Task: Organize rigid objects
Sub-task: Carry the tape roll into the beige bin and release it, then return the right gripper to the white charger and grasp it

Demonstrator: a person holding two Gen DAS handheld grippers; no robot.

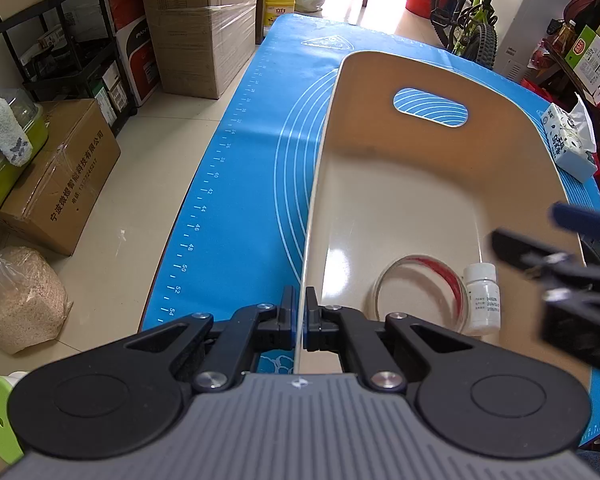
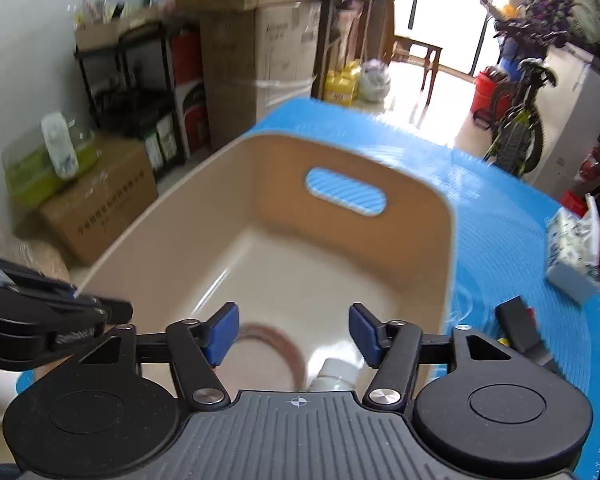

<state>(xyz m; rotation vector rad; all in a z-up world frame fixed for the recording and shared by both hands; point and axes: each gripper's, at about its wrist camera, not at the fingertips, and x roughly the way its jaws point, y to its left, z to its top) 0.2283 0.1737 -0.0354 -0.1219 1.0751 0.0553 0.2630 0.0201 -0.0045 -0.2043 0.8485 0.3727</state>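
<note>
A beige plastic bin [image 1: 400,184] with a handle cut-out stands on the blue mat [image 1: 252,168]. My left gripper [image 1: 300,320] is shut on the bin's left wall. Inside the bin at the near end lie a clear round dish with a red rim [image 1: 420,292] and a small white bottle [image 1: 482,296]. My right gripper [image 2: 294,330] is open and empty, above the near end of the bin [image 2: 260,216], over the dish [image 2: 276,340] and the bottle [image 2: 338,372]. It shows blurred at the right edge of the left wrist view [image 1: 572,264].
A tissue pack [image 1: 568,140] lies on the mat right of the bin. A black object [image 2: 520,328] lies on the mat by the bin's near right corner. Cardboard boxes [image 1: 64,176], a black shelf rack [image 1: 72,40] and a bicycle [image 1: 472,12] stand around the table.
</note>
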